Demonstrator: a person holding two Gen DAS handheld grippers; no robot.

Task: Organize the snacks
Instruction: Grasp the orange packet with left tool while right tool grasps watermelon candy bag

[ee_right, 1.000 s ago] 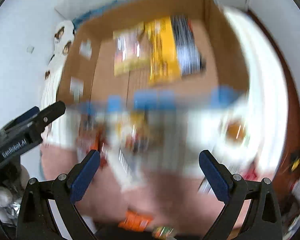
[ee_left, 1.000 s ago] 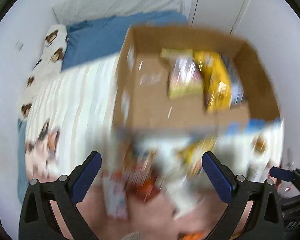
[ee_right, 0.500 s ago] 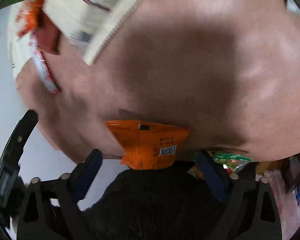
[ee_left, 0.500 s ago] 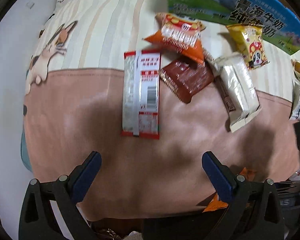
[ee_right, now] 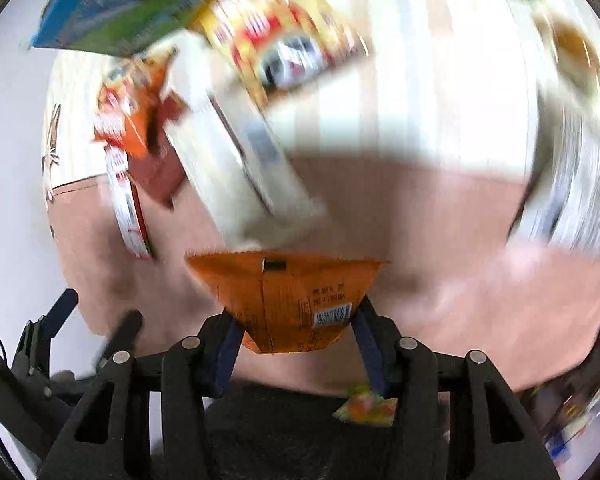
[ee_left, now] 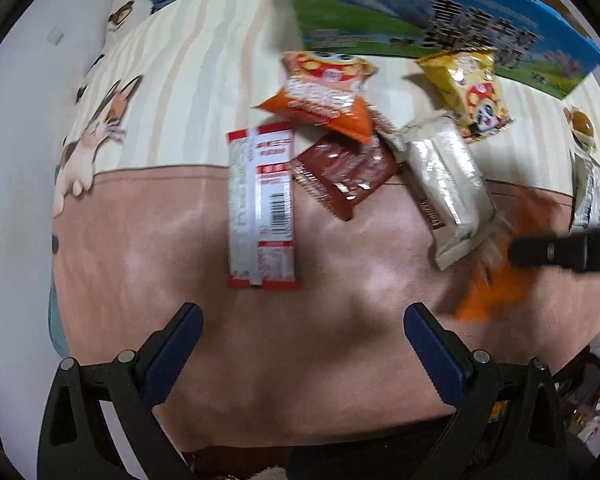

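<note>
Several snack packets lie on the bed: a long red-and-white packet (ee_left: 262, 204), an orange bag (ee_left: 324, 98), a brown packet (ee_left: 346, 174), a cream packet (ee_left: 448, 184) and a yellow bag (ee_left: 470, 92). My left gripper (ee_left: 300, 344) is open and empty above the pink blanket, just short of the red-and-white packet. My right gripper (ee_right: 296, 340) is shut on an orange snack bag (ee_right: 288, 300), held above the blanket; it shows blurred in the left wrist view (ee_left: 500, 280).
A blue-and-green milk carton box (ee_left: 440, 28) stands behind the snacks. A silver-white packet (ee_left: 594, 196) and a small bun-like snack (ee_left: 580, 124) lie at the right. A small yellow packet (ee_right: 364, 404) lies below the right gripper. A cat-print pillow (ee_left: 96, 124) is at left.
Both grippers swung down from the open cardboard box to the snacks on the bed. My right gripper closed on the orange bag and lifted it off the blanket edge.
</note>
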